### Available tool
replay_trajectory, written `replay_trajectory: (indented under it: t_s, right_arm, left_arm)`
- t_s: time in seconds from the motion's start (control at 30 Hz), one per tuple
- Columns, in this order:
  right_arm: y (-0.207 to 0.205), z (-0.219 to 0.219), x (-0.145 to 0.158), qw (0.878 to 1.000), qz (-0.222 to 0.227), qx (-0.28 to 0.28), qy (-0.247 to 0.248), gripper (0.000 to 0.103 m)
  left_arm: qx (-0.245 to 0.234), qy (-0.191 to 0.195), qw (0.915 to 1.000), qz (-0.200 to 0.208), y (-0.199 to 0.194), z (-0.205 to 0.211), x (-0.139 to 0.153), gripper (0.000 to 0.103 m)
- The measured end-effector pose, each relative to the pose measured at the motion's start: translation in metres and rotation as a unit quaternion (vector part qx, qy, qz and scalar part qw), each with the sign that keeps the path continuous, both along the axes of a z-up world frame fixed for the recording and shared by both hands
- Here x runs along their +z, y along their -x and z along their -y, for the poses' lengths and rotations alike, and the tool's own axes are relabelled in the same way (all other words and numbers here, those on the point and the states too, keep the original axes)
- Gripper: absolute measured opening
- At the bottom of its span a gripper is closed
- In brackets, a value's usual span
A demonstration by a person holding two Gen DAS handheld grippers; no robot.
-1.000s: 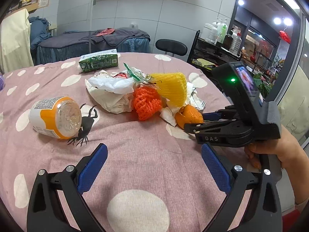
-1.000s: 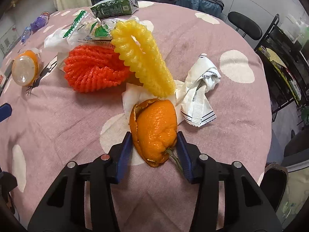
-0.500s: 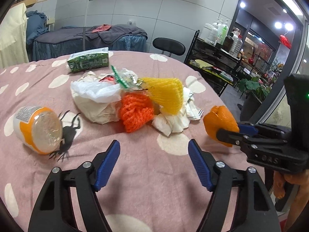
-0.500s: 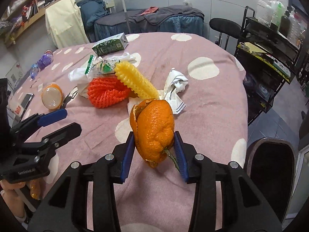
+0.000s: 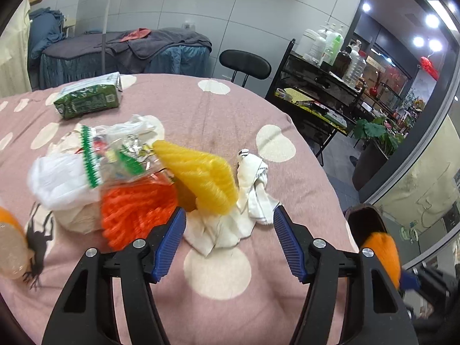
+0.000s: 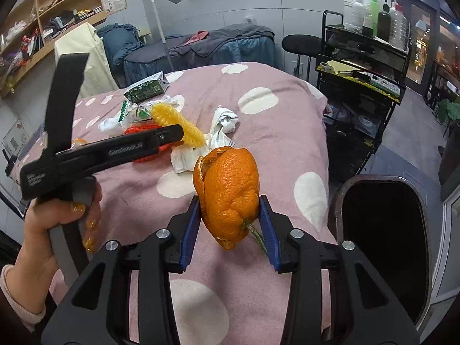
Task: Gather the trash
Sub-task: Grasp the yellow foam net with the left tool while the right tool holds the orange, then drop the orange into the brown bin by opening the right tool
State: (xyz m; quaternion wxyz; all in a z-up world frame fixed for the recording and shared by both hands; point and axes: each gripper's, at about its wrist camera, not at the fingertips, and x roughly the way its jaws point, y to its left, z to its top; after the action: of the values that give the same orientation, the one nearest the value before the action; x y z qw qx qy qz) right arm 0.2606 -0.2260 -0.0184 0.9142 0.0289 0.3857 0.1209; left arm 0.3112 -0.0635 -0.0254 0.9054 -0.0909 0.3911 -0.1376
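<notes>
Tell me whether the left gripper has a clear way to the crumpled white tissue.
Probably yes: the left gripper, jaws closing with nothing between them, faces the crumpled white tissue directly; only the yellow foam net overhangs its far edge.

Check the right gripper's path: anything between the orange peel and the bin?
Nothing visible. The right gripper holds the orange peel above the table edge; the dark bin stands open just right of it, with clear air between.
</notes>
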Motion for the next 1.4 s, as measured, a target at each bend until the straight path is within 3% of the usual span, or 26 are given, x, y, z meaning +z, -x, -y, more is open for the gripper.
replay_trajectory:
  t_s: [0.13, 0.23, 0.3, 0.47, 0.7, 0.97, 1.4]
  right_arm:
    - [0.016, 0.014, 0.0, 1.0, 0.009, -0.017, -0.005, 0.041]
    - [0.031, 0.018, 0.001, 0.999, 0.029, -0.026, 0.013, 0.041]
    - [0.039, 0.023, 0.0, 0.999, 0.034, -0.031, 0.014, 0.041]
    - [0.045, 0.039, -0.007, 0.999, 0.026, -0.045, 0.0, 0.041]
    - [0.052, 0.052, -0.012, 0.998, 0.028, -0.061, -0.019, 0.041]
    - [0.061, 0.065, -0.017, 0.996, 0.03, -0.082, -0.032, 0.041]
    - [0.083, 0.11, -0.023, 0.988, 0.035, -0.146, -0.041, 0.041]
  left_arm:
    - [0.021, 0.006, 0.9996, -0.02, -0.022, 0.003, -0.007, 0.059]
    - [0.035, 0.011, 0.9989, -0.031, -0.031, 0.001, -0.011, 0.046]
    - [0.039, 0.021, 0.9983, -0.038, -0.034, -0.001, -0.014, 0.03]
    - [0.045, 0.024, 0.9982, -0.03, -0.025, -0.005, -0.013, 0.016]
    - [0.034, 0.031, 0.9989, 0.013, 0.009, -0.012, 0.006, 0.014]
    - [-0.014, 0.043, 0.9976, 0.052, 0.067, -0.005, 0.03, 0.014]
    - [-0.108, 0.05, 0.9887, 0.092, 0.136, 0.056, 0.045, 0.014]
